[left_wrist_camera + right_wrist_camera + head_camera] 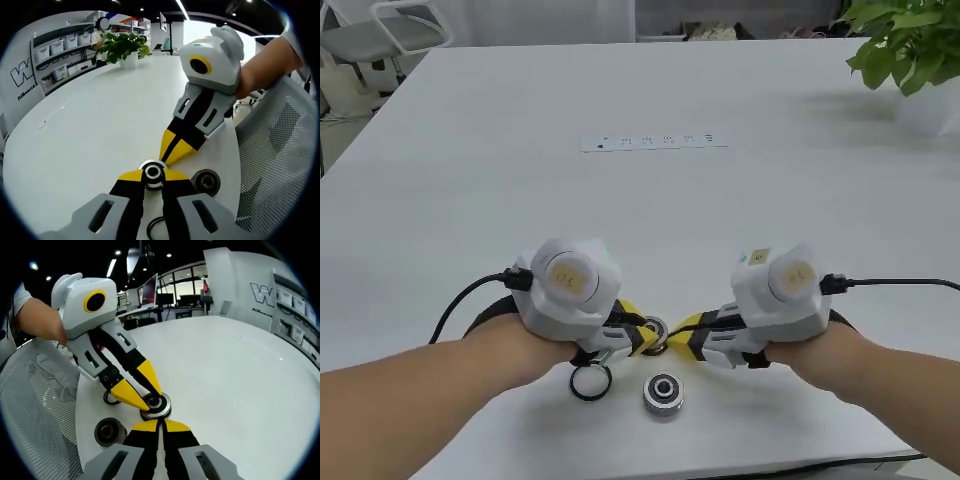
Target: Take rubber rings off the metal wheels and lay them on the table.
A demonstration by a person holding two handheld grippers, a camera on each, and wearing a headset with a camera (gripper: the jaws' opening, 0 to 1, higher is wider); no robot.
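Left gripper (152, 175) clamping metal wheel (156, 404), right gripper (160, 426) nipped shut at 6 o'clock rim: peel rubber ring (168, 402) outward slowly.

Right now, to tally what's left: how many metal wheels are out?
2. One wheel sits in the left gripper, the right gripper at its rim; the second wheel lies on the table. The grippers may hide more.

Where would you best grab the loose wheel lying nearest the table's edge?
Probably by its outer rim, coming straight down from above, one jaw on each side. The loose wheel lies flat on the table with its hole facing up, so its round edge stands free all round. Mind the black ring lying close beside it.
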